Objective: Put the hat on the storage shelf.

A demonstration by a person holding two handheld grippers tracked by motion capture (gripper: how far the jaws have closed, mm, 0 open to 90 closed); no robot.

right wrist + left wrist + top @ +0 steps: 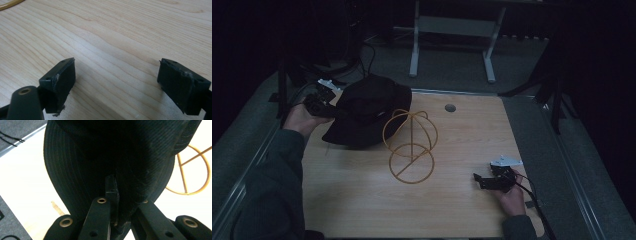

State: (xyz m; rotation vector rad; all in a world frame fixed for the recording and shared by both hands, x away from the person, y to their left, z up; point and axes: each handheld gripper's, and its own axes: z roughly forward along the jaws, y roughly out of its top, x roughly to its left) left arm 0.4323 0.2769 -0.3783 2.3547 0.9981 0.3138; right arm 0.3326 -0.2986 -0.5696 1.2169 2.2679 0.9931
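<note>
Lying at the table's (pixel 462 210) far left beside the wire stand (pixel 411 146), the black hat (pixel 367 107) looks soft, light and floppy, so its stitched brim is the place to grip. The left gripper (pixel 112 195) pinches that brim. The right gripper (pixel 117 80) rests spread over bare wood.
</note>
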